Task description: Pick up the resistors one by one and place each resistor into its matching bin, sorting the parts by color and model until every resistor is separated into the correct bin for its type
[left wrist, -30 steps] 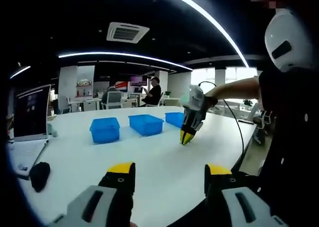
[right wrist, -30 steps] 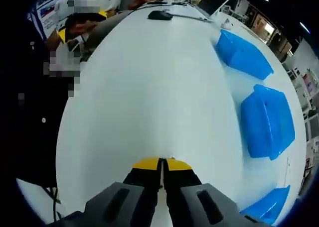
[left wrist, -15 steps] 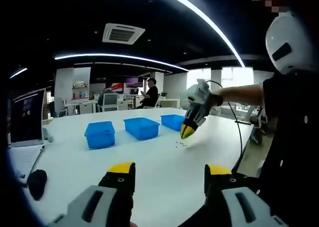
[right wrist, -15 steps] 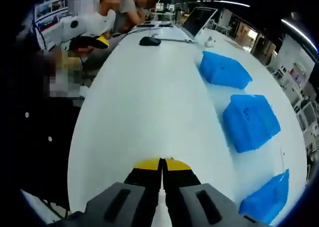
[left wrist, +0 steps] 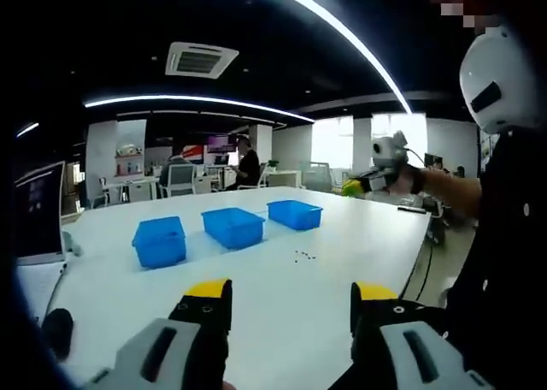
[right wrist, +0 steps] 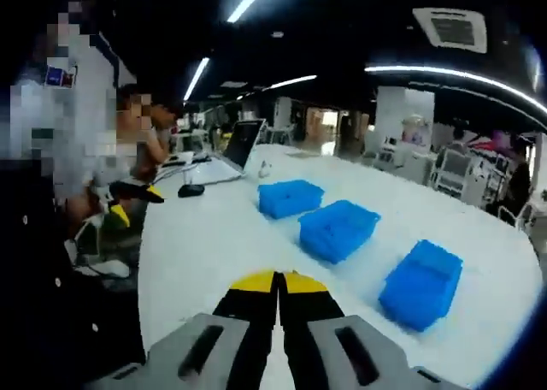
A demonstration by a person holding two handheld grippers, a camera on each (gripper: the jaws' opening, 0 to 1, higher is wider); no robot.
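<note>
Resistors [left wrist: 304,256]: small dark cluster loose on the white table [left wrist: 256,296], just in front of the bins and apart from them; colours and models too small to tell.

Bins: three blue, in a row, left bin [left wrist: 159,241], middle bin [left wrist: 233,227], right bin [left wrist: 295,214]; contents cannot be told.

Right gripper [right wrist: 277,277]: jaws together, tips closed flush; whether a resistor is pinched between them cannot be told. Seen from the left gripper view, it is raised above the table's far side.

Left gripper [left wrist: 289,292]: jaws apart, holding nothing, low over the near table.

Step, judged: a carry between pile and bins. Next: bring the right gripper over the matching bin and part the jaws.
</note>
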